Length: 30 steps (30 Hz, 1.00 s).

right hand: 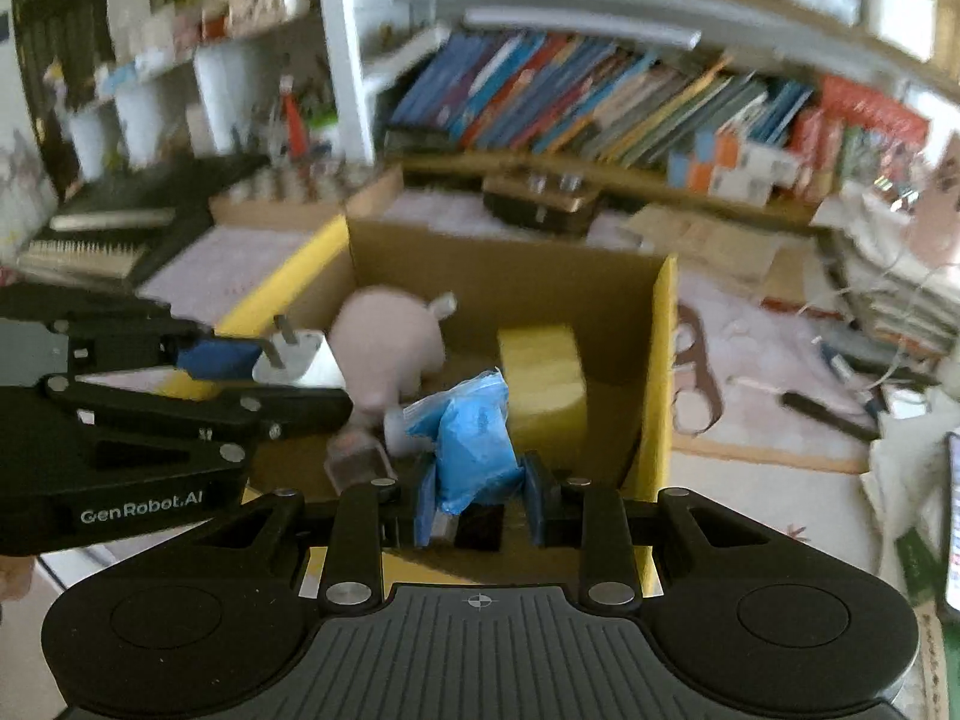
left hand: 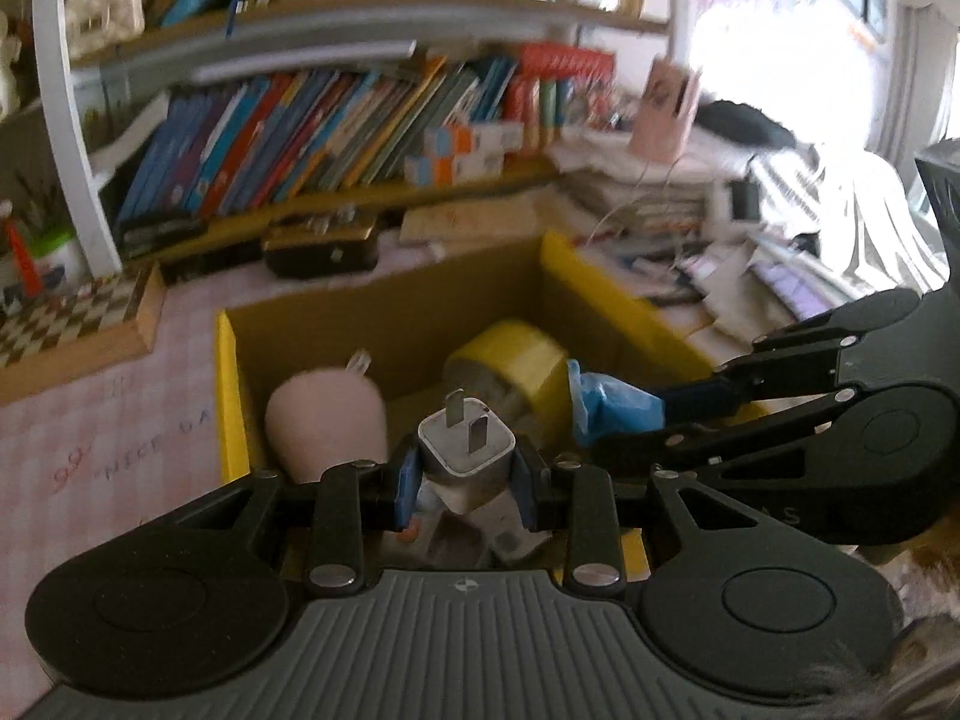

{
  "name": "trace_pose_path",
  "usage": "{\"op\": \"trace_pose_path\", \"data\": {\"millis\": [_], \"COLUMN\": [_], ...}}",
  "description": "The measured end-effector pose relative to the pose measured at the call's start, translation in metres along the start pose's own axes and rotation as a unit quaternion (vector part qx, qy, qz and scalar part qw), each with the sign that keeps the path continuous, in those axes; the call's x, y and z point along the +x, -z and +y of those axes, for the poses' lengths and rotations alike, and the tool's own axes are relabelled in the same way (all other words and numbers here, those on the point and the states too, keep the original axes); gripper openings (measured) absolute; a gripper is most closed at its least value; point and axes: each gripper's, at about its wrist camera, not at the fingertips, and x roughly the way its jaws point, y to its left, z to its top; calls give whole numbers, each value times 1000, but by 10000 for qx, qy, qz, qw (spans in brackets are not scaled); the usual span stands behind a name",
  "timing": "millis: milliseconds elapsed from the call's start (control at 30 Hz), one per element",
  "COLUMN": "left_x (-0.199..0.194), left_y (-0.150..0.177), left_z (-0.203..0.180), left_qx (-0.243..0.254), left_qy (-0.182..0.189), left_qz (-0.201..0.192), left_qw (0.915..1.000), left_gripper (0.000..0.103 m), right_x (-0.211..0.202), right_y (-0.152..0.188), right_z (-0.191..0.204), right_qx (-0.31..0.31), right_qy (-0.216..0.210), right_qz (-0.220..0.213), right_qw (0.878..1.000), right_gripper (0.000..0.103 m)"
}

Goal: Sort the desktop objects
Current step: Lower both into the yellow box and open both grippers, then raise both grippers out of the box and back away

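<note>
My left gripper is shut on a white plug adapter, prongs up, held over the near end of an open cardboard box with yellow edges. My right gripper is shut on a crumpled blue plastic packet, also over the box. Inside the box lie a pink plush toy and a yellow tape roll. In the right wrist view the left gripper with the adapter comes in from the left; the plush and tape lie beyond.
Shelves of books stand behind the box. A chessboard lies at the left, a dark case behind the box, and stacked papers and cables at the right. A pink cloth covers the desk.
</note>
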Motion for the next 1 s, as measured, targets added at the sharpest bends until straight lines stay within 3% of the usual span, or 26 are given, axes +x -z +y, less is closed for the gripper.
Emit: {"op": "trace_pose_path", "data": {"millis": [100,233,400,633,700,733,800,867,1000], "left_x": [21,35,38,31,22,16,0,-19,-66], "left_y": [3,3,5,7,7,6,3,-1,-3], "left_z": [7,15,14,9,8,9,11,14,21], "left_qx": [-43,-238,-302,-209,-185,-175,-218,-334,-596], "left_qy": [-86,-145,-219,-431,-639,-792,-957,-1112,-1376], "left_qz": [352,628,702,539,366,242,-12,-288,-1059], "left_qw": [9993,9976,9968,9974,9971,9964,9952,9928,9830], "left_gripper": [29,29,29,35,54,57,66,74,103], "right_x": [21,35,39,38,36,34,24,9,-21], "right_y": [-5,-15,-17,-13,-13,-13,-14,-15,-13], "right_z": [2,0,-4,-8,-10,-11,-12,-13,-4], "right_qx": [-319,-379,-404,-194,-199,-181,-75,58,271], "right_qy": [-79,-539,-815,-760,-773,-776,-799,-732,-323], "right_qz": [284,693,927,802,715,667,448,98,-643], "right_qw": [9991,9954,9915,9937,9942,9946,9958,9972,9970], "right_gripper": [28,28,28,36,37,41,50,65,69]}}
